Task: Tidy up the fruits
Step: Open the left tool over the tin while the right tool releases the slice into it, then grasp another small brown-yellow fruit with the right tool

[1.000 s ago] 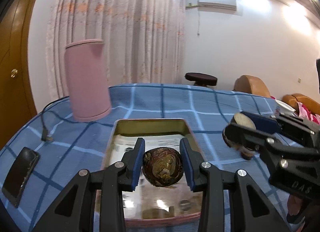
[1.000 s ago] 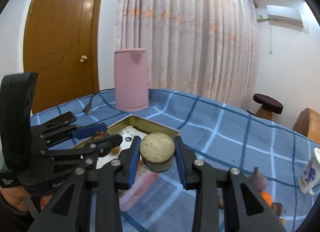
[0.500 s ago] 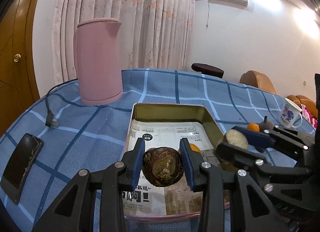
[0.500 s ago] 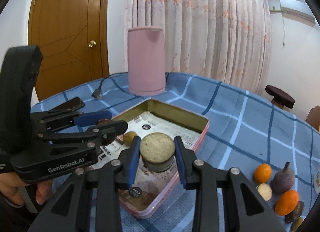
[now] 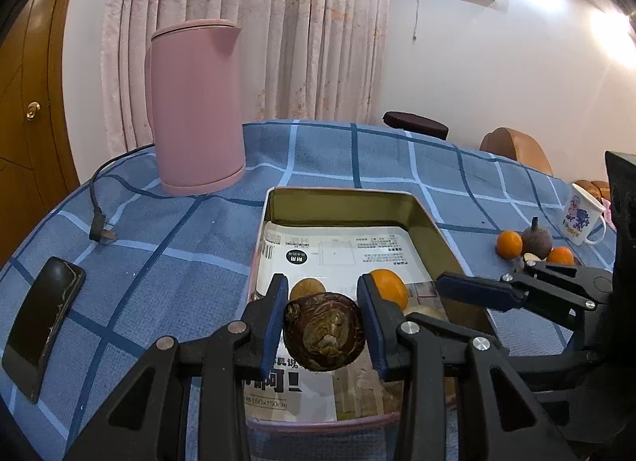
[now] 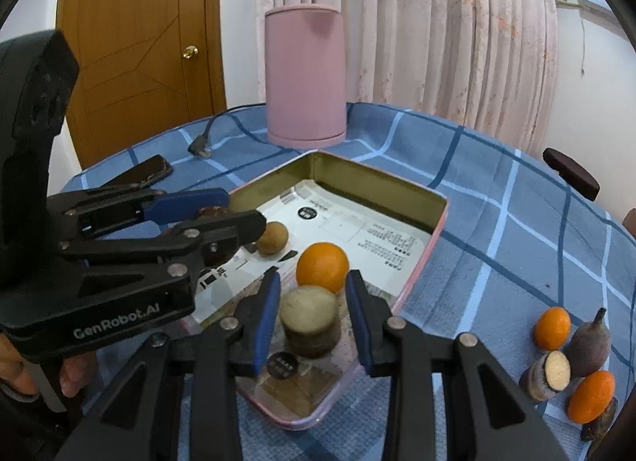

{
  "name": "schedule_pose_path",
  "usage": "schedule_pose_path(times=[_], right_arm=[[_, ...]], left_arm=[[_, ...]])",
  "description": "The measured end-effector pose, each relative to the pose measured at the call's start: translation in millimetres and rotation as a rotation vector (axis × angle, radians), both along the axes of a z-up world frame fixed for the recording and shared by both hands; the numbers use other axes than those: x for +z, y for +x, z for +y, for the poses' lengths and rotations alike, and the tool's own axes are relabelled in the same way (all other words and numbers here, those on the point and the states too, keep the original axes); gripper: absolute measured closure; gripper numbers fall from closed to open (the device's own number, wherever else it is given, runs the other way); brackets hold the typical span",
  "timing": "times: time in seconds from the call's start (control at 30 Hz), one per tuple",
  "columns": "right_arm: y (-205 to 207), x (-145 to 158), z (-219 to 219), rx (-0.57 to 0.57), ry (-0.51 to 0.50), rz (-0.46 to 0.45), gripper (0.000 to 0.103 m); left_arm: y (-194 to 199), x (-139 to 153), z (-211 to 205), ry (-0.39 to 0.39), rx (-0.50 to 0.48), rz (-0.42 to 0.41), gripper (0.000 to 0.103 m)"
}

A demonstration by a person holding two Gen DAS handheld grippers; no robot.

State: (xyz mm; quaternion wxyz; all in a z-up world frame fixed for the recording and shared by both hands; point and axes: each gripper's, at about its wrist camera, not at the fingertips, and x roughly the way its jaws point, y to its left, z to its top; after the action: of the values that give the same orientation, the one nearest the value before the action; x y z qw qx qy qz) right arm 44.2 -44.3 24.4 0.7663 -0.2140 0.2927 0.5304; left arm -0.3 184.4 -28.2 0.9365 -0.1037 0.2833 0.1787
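Observation:
My left gripper [image 5: 322,286] is shut on a dark brown round fruit [image 5: 324,335], held low over the paper-lined metal tray [image 5: 342,198]. In the tray lie an orange [image 6: 322,266] and a small tan fruit [image 6: 272,238]. My right gripper [image 6: 314,280] hangs over the tray's near corner with its jaws opening. A pale-topped cut fruit piece [image 6: 310,321] stands on the tray paper between them, with gaps to both pads. Loose on the cloth at the right are two small oranges [image 6: 551,327], a purple fruit [image 6: 588,345] and another cut piece [image 6: 546,375].
A pink kettle [image 5: 196,107] stands behind the tray, its plug [image 5: 101,232] and cable lying to the left. A black phone [image 5: 39,325] lies near the table's left edge. A white mug [image 5: 580,218] stands at the far right. A hand [image 6: 75,377] holds the left gripper.
Both grippers came down over the tray. The right jaws parted from the cut piece, which now stands on the tray paper. The left gripper still holds the dark fruit.

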Motion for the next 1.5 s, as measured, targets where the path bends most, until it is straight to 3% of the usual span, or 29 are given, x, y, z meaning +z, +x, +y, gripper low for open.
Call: schedule_pose_path(times=[0.07,0.1,0.27,0.47,0.63,0.83,0.97,1.27,1.33,1.37,1.5], right_arm=[[-0.3,2.8,-5.1,-0.009,0.024,-0.006,0.041],[-0.4,4.7,-9.2,-0.014,0.035,-0.01,0.041],[9.0,15.6,-39.7,-0.083,0.091,-0.016,0.041],[38.4,29.8,-109.5,-0.24,0.112,-0.062,0.041],[73.8,40.3,-183.7,-0.442,0.093,-0.098,0.041],[111.8,36.7,-249.2,-0.61,0.044,-0.065,0.046],[126.6,25.1,-258.5,-0.62,0.006,-0.002,0.054],[141.4,4.2,-251.5,-0.562,-0.097,0.109,0.057],[144.9,-0.1,-250.5,-0.542,-0.105,0.146,0.064],[145.7,-0.9,-250.6,-0.541,-0.105,0.152,0.073],[141.1,3.4,-253.9,-0.535,-0.086,0.131,0.074]], left_arm=[[-0.6,-0.2,-0.4,-0.001,0.002,0.001,0.064],[-1.8,0.8,-0.6,-0.004,0.003,-0.005,0.064],[-3.0,7.2,-11.4,0.012,-0.011,-0.021,0.064],[5.1,13.6,-39.1,0.024,-0.079,-0.031,0.062],[20.8,17.1,-75.2,0.044,-0.172,-0.026,0.047],[42.2,17.8,-118.8,0.071,-0.28,0.003,0.046],[52.9,20.3,-140.6,0.088,-0.329,0.012,0.046],[76.2,24.3,-175.5,0.117,-0.407,0.033,0.046],[80.9,23.8,-181.3,0.116,-0.423,0.039,0.046],[82.8,23.7,-183.9,0.116,-0.431,0.04,0.046],[91.8,21.8,-193.3,0.102,-0.456,0.049,0.046]])
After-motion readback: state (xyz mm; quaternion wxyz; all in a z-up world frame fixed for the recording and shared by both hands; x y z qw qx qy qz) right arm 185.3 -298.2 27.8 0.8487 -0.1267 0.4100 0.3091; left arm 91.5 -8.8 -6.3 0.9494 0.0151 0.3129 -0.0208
